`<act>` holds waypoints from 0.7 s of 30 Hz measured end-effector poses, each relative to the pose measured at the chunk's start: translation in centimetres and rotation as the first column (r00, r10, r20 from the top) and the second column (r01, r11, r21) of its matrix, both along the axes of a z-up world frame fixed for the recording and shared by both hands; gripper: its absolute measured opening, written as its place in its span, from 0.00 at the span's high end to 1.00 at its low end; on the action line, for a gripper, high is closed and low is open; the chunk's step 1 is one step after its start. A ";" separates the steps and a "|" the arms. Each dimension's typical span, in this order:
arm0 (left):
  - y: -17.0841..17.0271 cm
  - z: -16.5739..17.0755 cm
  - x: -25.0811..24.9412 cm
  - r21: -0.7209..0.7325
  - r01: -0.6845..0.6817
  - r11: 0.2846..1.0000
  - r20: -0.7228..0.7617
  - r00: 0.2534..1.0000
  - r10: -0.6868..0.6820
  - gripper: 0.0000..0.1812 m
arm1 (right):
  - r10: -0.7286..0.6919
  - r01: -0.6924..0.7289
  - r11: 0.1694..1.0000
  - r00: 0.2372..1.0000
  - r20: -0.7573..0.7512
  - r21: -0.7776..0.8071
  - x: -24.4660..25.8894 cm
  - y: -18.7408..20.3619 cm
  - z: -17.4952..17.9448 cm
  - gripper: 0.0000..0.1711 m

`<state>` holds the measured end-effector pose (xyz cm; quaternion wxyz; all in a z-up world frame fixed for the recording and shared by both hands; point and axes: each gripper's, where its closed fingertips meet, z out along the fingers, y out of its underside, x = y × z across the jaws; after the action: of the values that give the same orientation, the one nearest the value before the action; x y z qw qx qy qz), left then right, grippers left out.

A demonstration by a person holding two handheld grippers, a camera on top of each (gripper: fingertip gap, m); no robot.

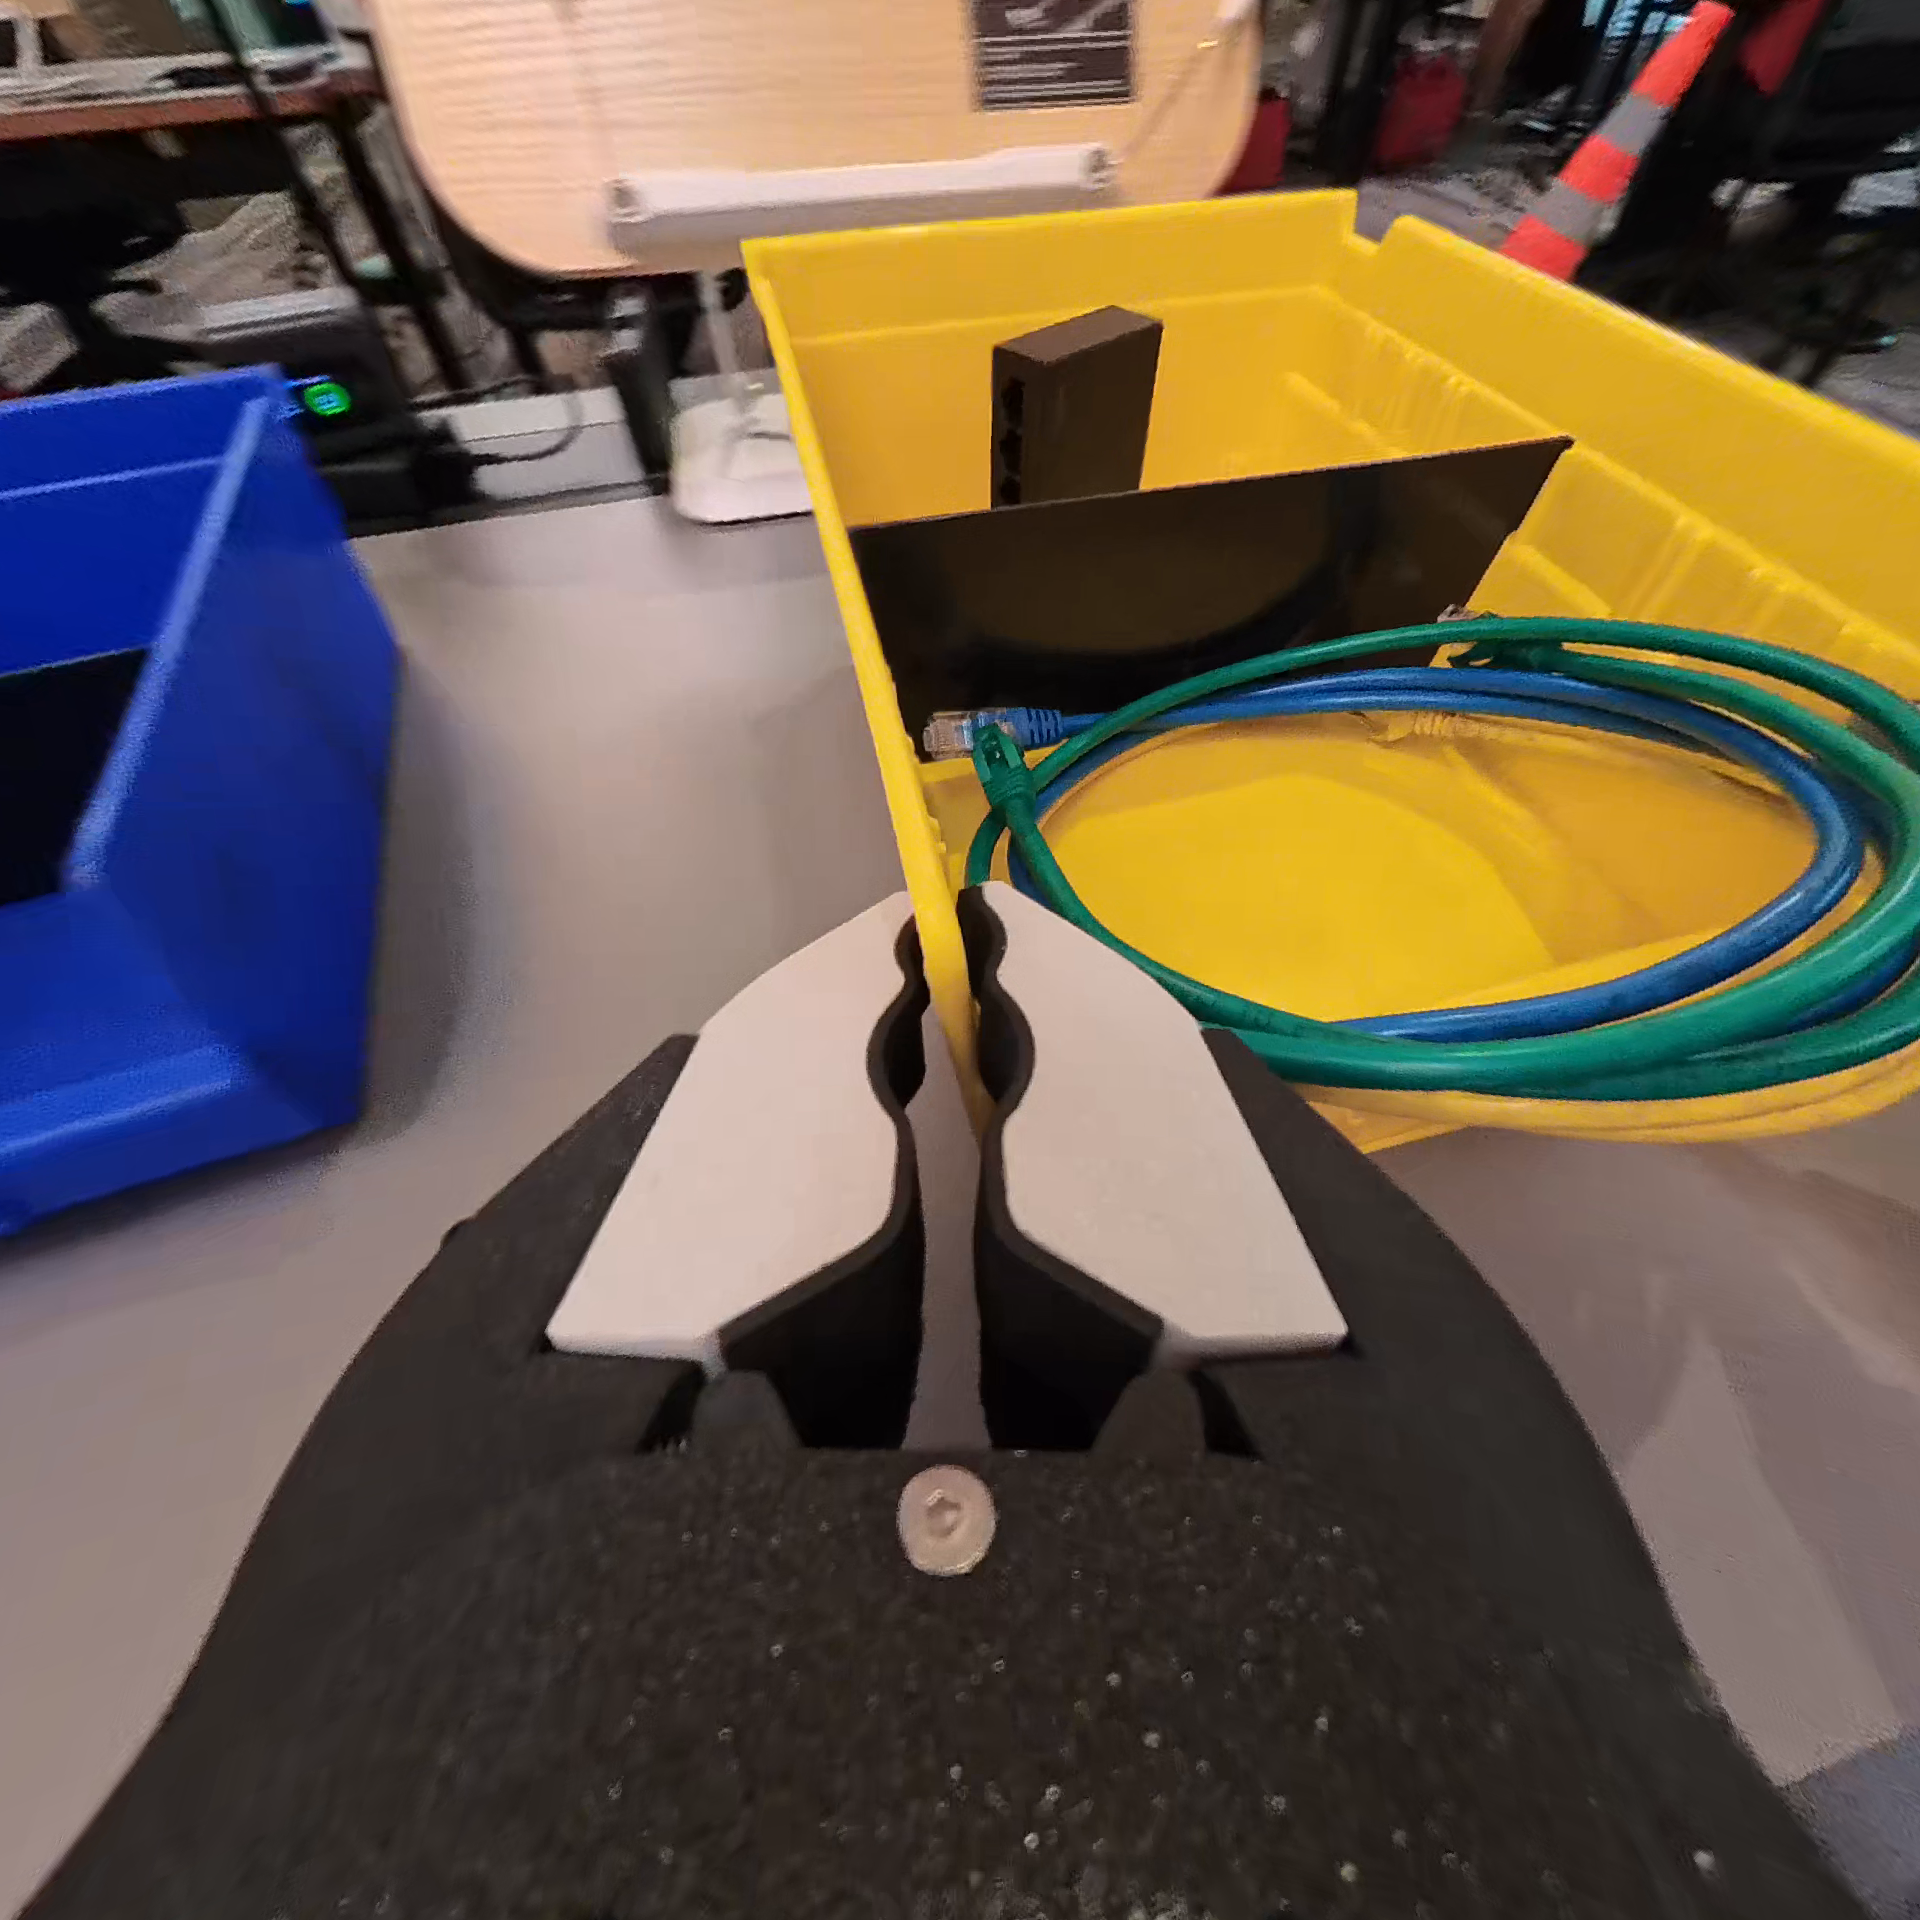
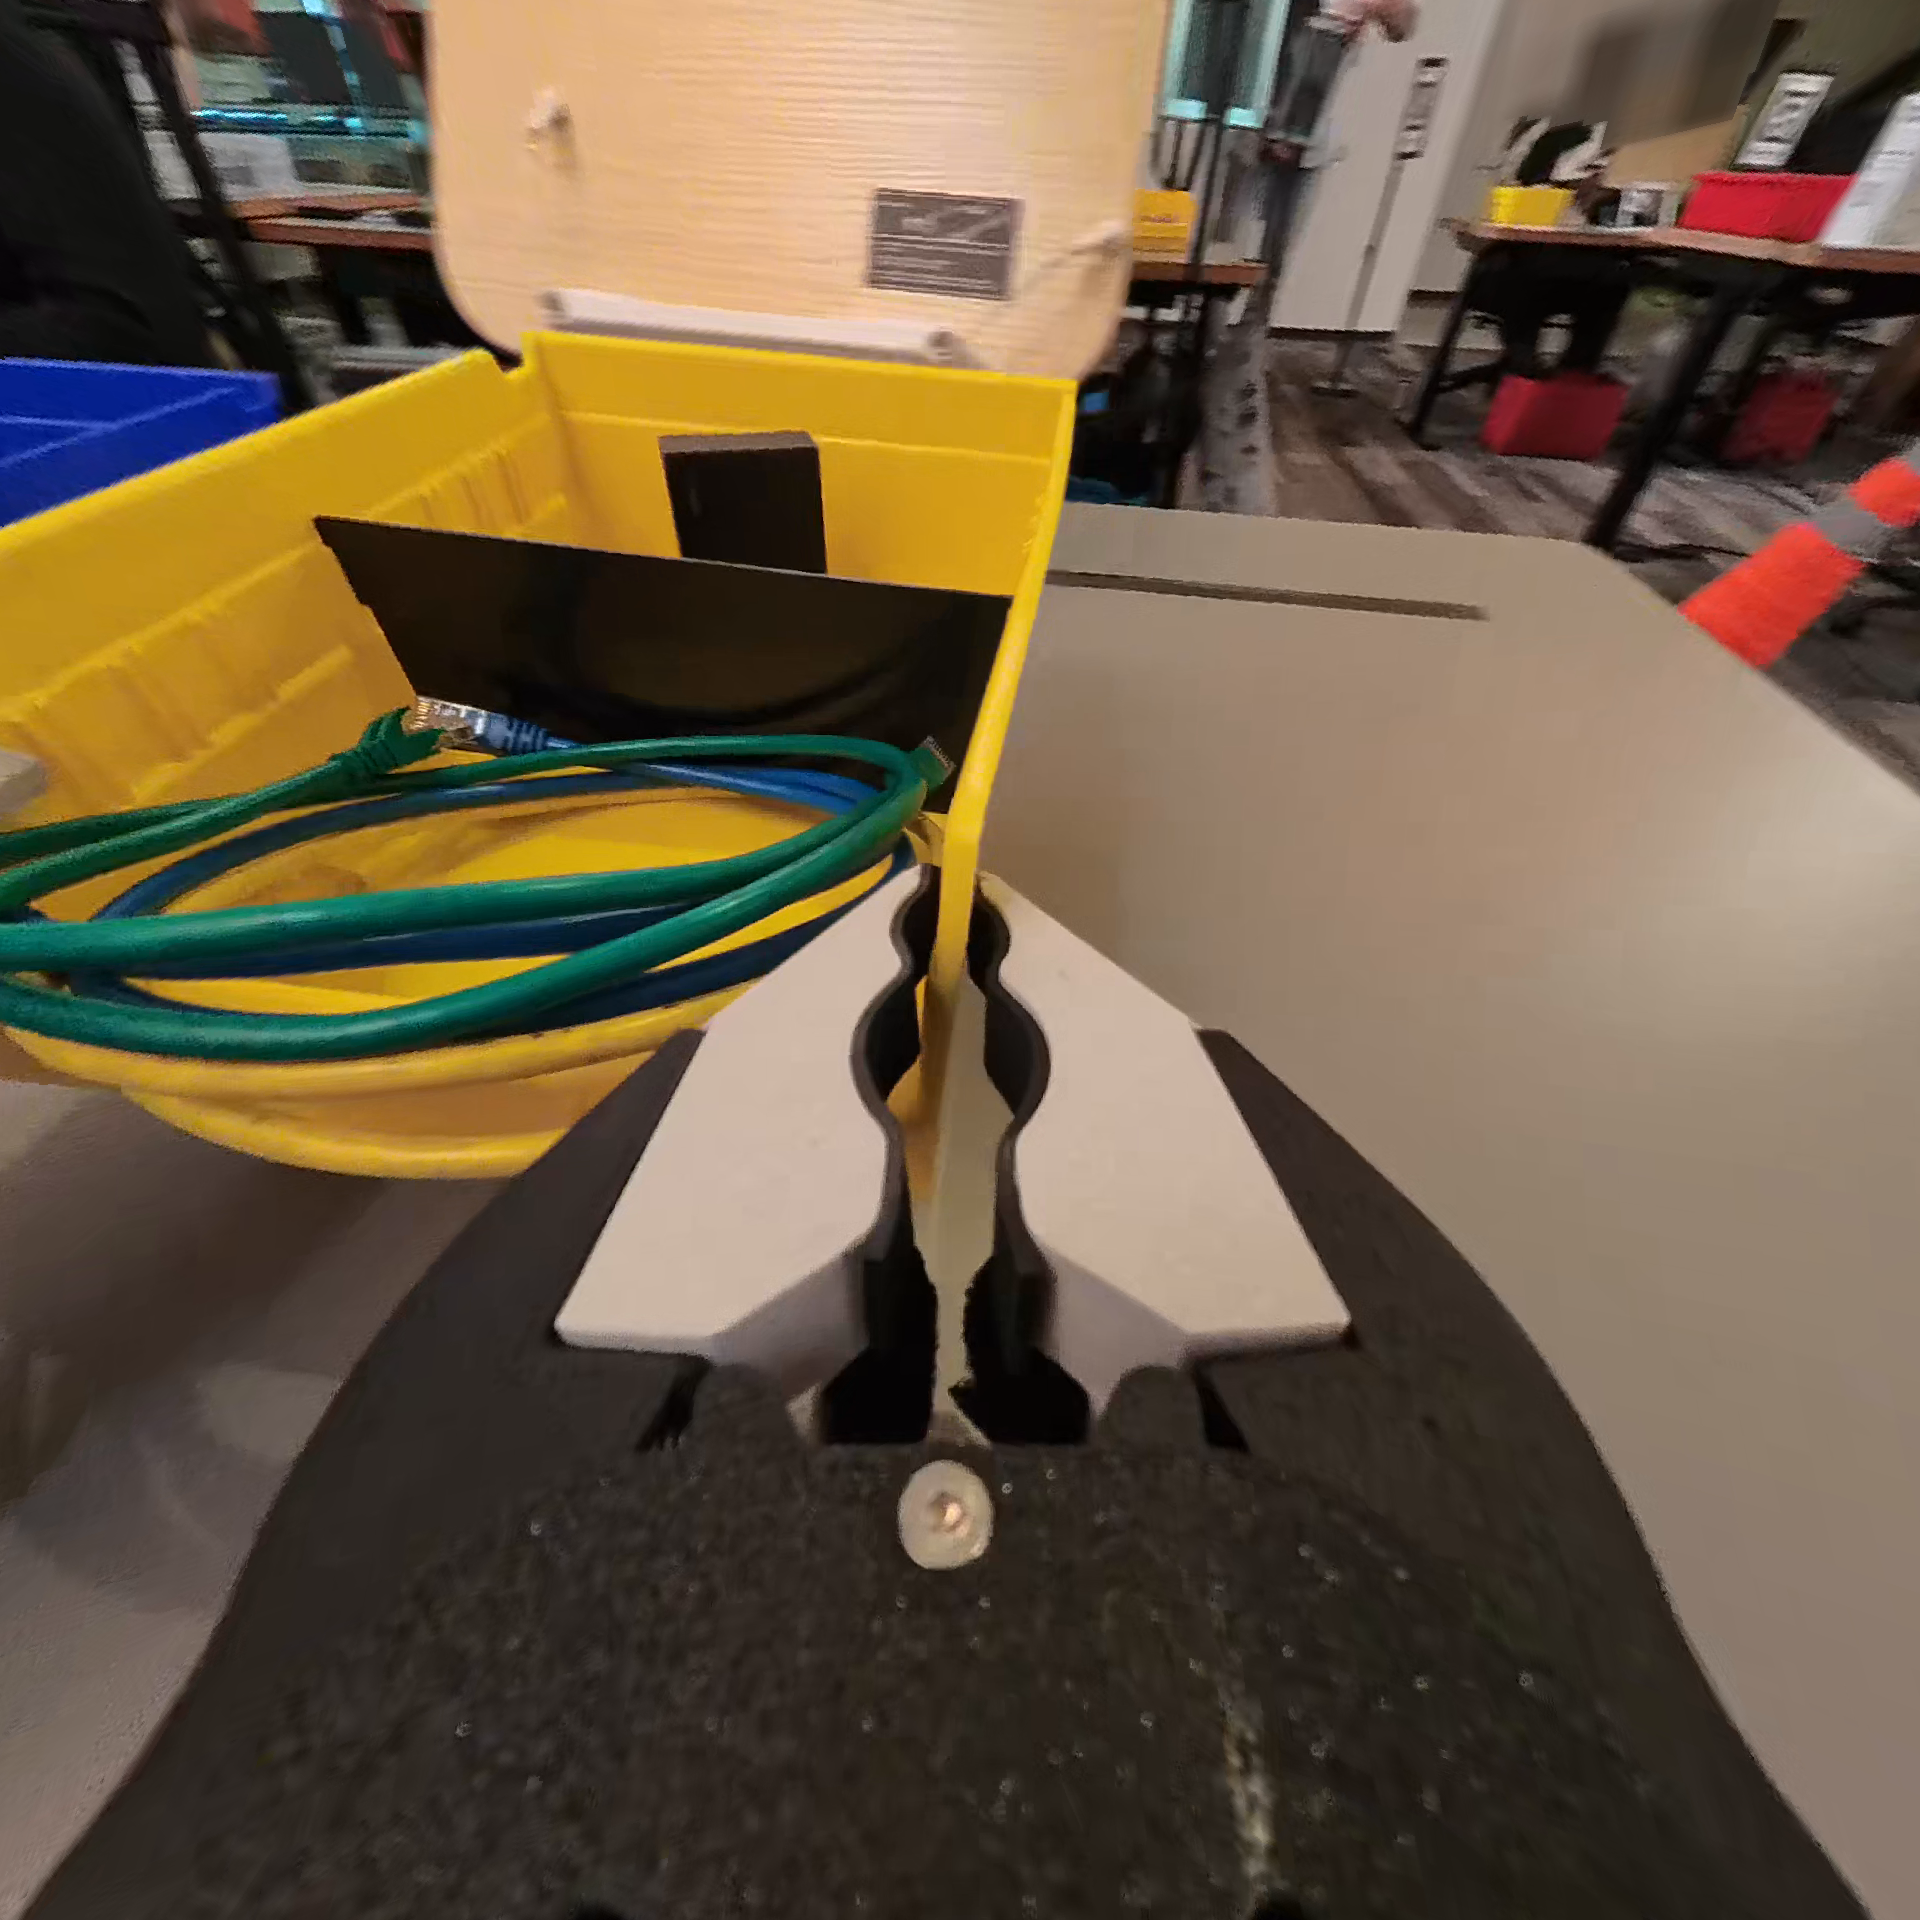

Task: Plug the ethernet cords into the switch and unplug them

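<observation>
Smooth grey table (image 1: pixel 623 727), ribbed yellow bin (image 1: pixel 1662 499), coiled cords (image 1: pixel 1558 1039)

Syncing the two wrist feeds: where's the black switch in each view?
Left wrist view: switch upper centre, standing on end behind the black divider in the yellow bin.
Right wrist view: switch upper centre-left, also behind the divider.
Shared landmark: the black divider across the bin.
</observation>
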<state>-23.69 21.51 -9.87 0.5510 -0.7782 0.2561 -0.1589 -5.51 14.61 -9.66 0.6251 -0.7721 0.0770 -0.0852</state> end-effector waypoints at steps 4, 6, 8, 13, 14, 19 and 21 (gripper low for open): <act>1.7 -0.6 -4.8 0.005 -0.088 0.996 -0.028 0.996 0.088 0.98 | 0.082 -0.080 0.994 0.996 0.024 -0.071 -4.2 3.1 -1.6 0.97; 2.3 -1.6 -6.2 -0.028 -0.103 0.994 -0.040 0.994 0.101 0.97 | 0.138 -0.139 0.981 0.990 -0.020 -0.134 -5.8 3.9 -3.1 0.97; 2.5 -2.9 -6.8 -0.065 -0.064 0.996 -0.057 0.997 0.060 0.96 | 0.159 -0.167 0.978 0.985 -0.070 -0.126 -6.4 4.4 -3.3 0.96; 1.0 -2.7 -6.6 -0.166 0.130 0.978 0.030 0.991 -0.127 0.91 | 0.215 -0.228 0.960 0.972 -0.094 -0.163 -6.6 4.3 -3.8 0.92; 0.6 -2.4 -6.8 -0.179 0.180 0.967 0.072 0.983 -0.170 0.87 | 0.230 -0.245 0.955 0.967 -0.105 -0.164 -6.7 4.0 -3.9 0.90; 1.9 0.9 -12.5 -0.245 0.206 0.947 0.338 0.934 -0.116 0.79 | 0.315 -0.346 0.927 0.928 -0.198 -0.143 -7.0 1.0 -3.8 0.81; 3.9 2.2 -17.1 -0.229 0.081 0.970 0.361 0.932 0.008 0.80 | 0.323 -0.359 0.925 0.915 -0.240 -0.122 -6.8 -0.2 -3.6 0.81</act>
<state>-40.78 25.41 -7.71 0.4870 -0.7920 0.1444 -0.3388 -12.34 14.39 -13.21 0.5528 -0.8268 0.0009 0.1038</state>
